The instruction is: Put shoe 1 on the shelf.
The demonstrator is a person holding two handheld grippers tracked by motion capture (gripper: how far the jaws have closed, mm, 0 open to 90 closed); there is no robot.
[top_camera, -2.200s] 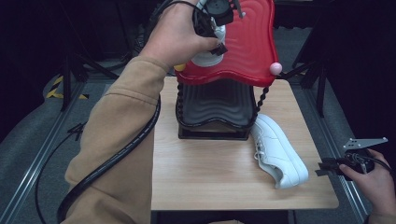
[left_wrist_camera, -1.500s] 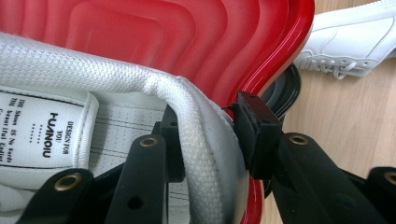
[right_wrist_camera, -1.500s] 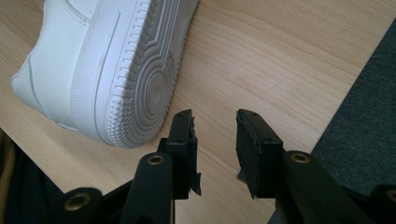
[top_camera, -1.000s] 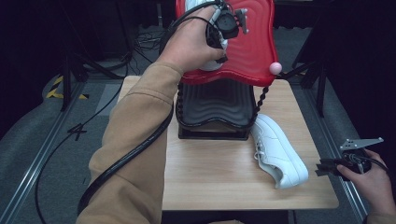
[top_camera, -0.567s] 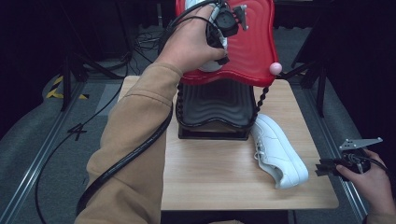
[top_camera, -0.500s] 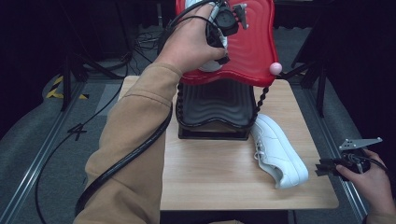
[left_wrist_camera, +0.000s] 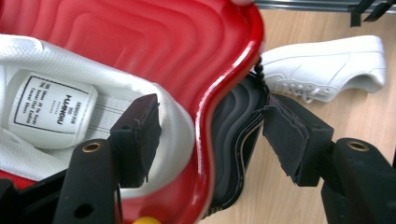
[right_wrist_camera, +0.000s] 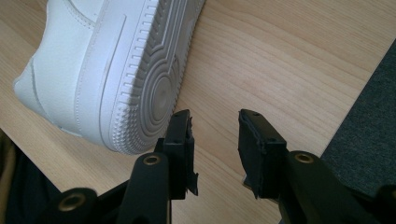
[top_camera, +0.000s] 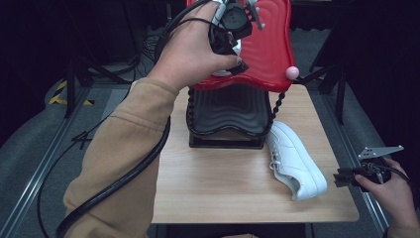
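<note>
Wood table [top_camera: 233,188] on grey floor, dark room; both hand-held grippers gape, the left's jaws just widened.

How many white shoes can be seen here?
2. One shoe lies on its side on the table, right of the black tray. The other shoe sits in the red tray above.

Wooden table [top_camera: 228,188] on grey floor [top_camera: 44,134], dark surroundings.
</note>
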